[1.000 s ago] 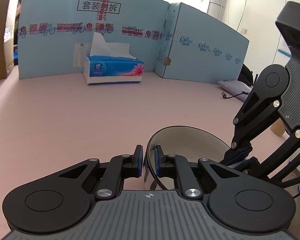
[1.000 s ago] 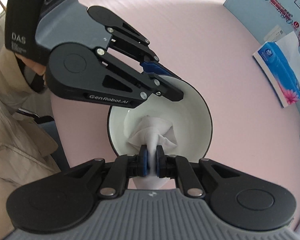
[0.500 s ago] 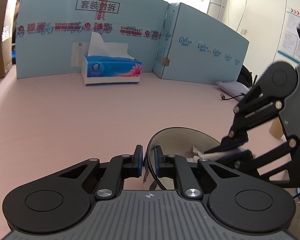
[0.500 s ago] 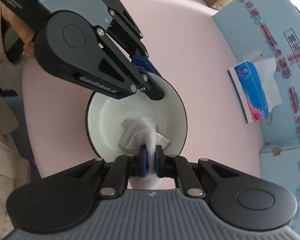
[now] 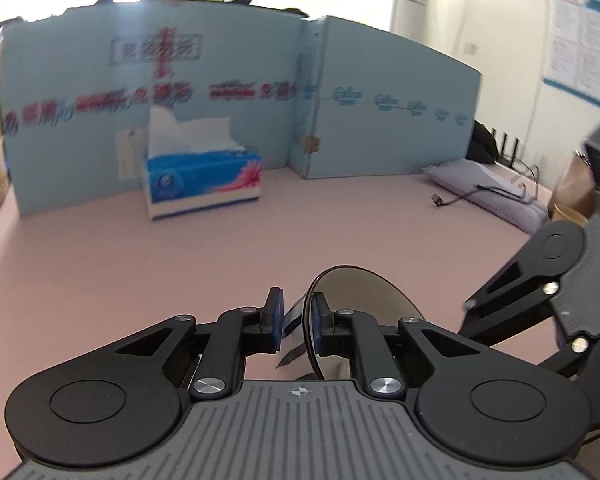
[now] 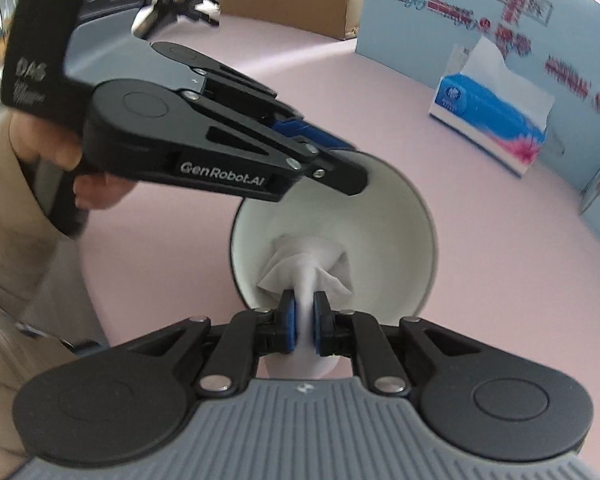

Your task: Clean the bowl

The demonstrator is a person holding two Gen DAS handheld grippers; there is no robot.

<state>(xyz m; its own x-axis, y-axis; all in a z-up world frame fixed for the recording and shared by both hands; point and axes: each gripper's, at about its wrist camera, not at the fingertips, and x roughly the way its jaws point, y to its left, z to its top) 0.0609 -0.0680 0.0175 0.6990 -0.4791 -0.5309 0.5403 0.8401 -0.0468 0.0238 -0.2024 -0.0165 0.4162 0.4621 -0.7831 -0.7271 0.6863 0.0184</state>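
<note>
"GenRobot.AI" on left claw (image 6: pixel 340 168)

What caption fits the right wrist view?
Right tool wipes a tissue inside the tilted white bowl while the left tool clamps its rim.

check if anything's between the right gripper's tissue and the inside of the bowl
Nothing visible is in the way. The right gripper pinches the tissue, whose crumpled end already lies inside the bowl. The left gripper only straddles the bowl's rim at the far side, clear of the tissue; both sets of fingers are opening slightly.
</note>
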